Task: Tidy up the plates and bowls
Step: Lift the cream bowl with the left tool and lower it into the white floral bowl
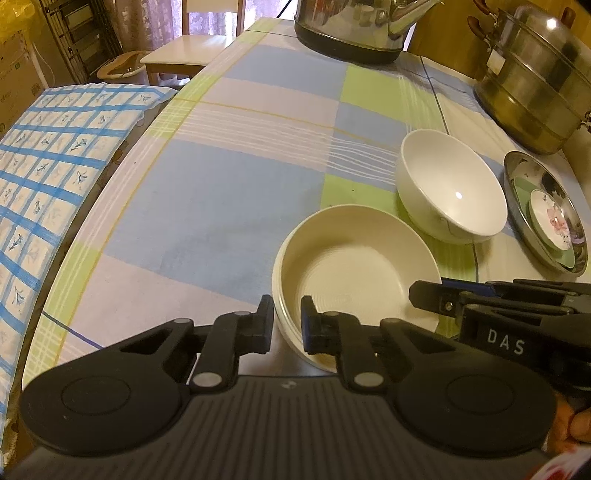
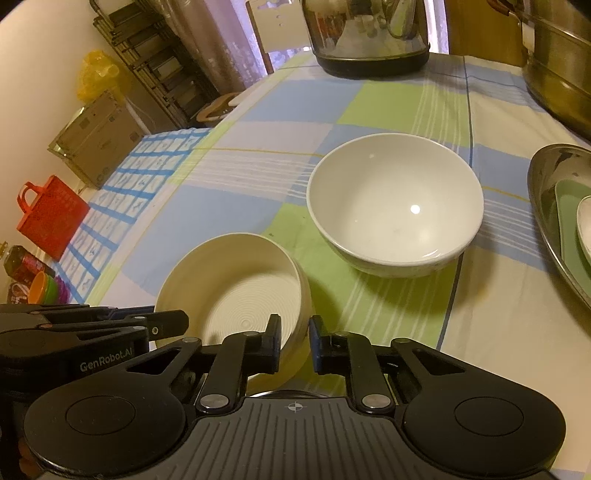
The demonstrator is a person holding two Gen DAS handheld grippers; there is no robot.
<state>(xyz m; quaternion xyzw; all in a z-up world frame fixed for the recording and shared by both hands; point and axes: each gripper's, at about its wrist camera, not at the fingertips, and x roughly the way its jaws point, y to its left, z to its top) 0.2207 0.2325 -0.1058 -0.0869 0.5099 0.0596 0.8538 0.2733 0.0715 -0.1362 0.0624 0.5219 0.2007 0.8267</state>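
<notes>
Left edge: a blue-checked cloth (image 1: 55, 155) hangs beside the table; the plaid tablecloth (image 1: 229, 192) is bare across its left half.

Left gripper (image 1: 287, 325): jaws drawn together on the near-left wall of the ribbed cream bowl (image 1: 354, 266), one pad outside the rim, one inside; the bowl sits on the table near the front edge.

Right gripper (image 2: 294, 341): jaws likewise clamped, on the same bowl's near-right wall. Judgement: a grip on opposing sides shares the load and keeps the bowl level for lifting, probably toward stacking.

Right of it, apart, the white bowl (image 2: 395, 203) stands upright and untouched.

Far right: a steel basin (image 1: 517, 192) already holds a green plate (image 1: 522, 186) and a flowered dish (image 1: 554, 221), apparently the collecting point.

Rear: kettle (image 1: 351, 29) and steamer pot (image 1: 535, 85), clear of the work.
</notes>
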